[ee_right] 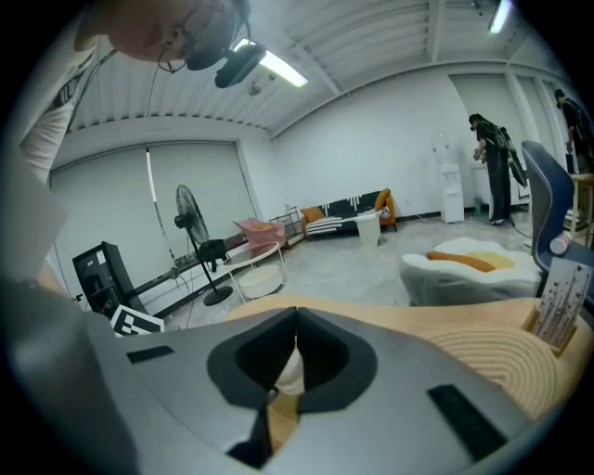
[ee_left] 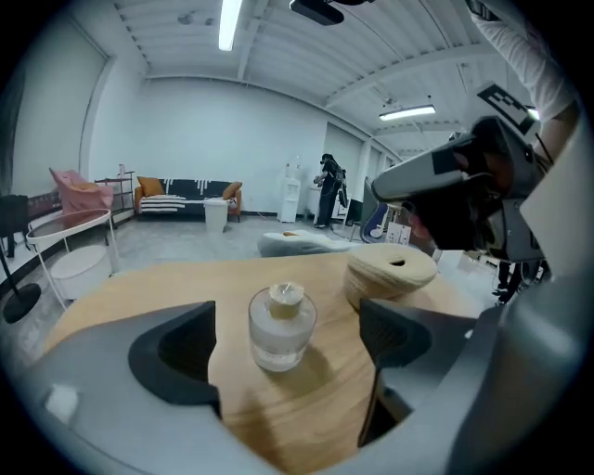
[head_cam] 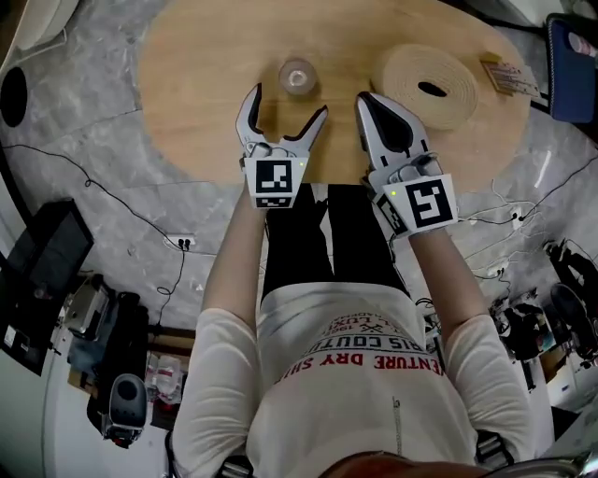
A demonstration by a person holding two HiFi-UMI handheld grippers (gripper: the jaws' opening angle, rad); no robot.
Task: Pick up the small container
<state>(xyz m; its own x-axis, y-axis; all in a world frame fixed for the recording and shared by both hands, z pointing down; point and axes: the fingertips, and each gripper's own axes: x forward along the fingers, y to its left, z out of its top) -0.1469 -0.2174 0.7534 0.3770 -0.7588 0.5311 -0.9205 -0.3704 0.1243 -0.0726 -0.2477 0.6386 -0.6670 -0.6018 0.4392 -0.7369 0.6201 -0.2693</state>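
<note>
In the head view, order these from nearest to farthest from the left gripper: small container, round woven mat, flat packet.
1. small container, just ahead of the left gripper.
2. round woven mat, to the right.
3. flat packet, far right.

Setting: large open lab or studio hall. White walls, ribbed ceiling with strip lights (ee_left: 227, 23). Grey floor; wired socket strip (head_cam: 184, 244) and electronic gear (head_cam: 93, 317) at 8 o'clock from the oval wooden table (head_cam: 206, 93). Lounge corner at the far wall: striped sofa (ee_left: 181, 199), pedestal fan (ee_right: 190, 209).
</note>
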